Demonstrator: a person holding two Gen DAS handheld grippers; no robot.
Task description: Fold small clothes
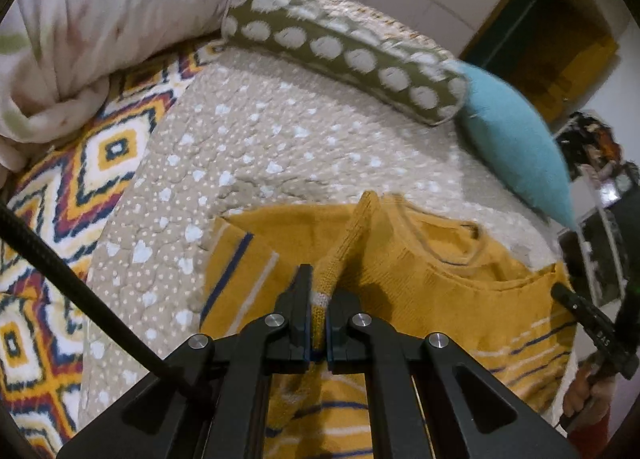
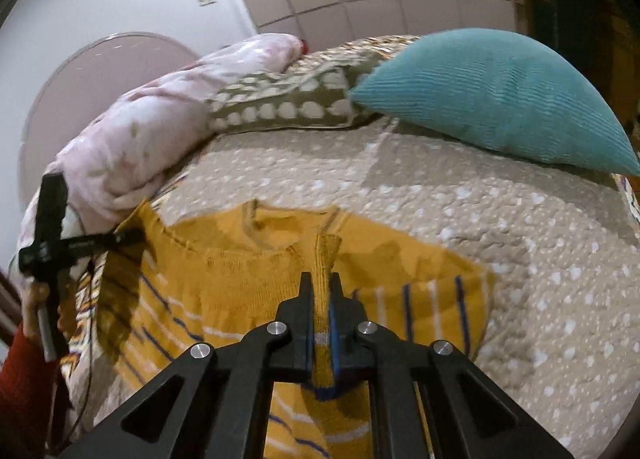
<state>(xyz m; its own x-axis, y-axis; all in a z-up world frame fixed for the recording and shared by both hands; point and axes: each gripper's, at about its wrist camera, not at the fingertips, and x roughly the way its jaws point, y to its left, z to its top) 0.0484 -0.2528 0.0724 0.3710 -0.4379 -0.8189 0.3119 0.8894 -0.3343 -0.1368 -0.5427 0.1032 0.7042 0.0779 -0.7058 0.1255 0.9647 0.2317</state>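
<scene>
A small mustard-yellow knitted sweater (image 1: 448, 283) with navy and white stripes lies on the beige quilt (image 1: 248, 147), neck opening away from me. My left gripper (image 1: 319, 291) is shut on a pinched-up fold of the sweater's knit, which rises as a ridge ahead of the fingers. In the right wrist view the same sweater (image 2: 248, 291) spreads below, and my right gripper (image 2: 321, 291) is shut on another raised strip of its fabric. The other gripper (image 2: 52, 243), held in a hand with a red sleeve, shows at the left edge there.
A green bolster with white dots (image 1: 344, 51), a teal cushion (image 1: 516, 139) and a bundled pink floral duvet (image 1: 88, 31) line the far side of the bed. A zigzag-patterned blanket (image 1: 72, 187) lies at the left. A black cable (image 1: 80, 299) crosses the left view.
</scene>
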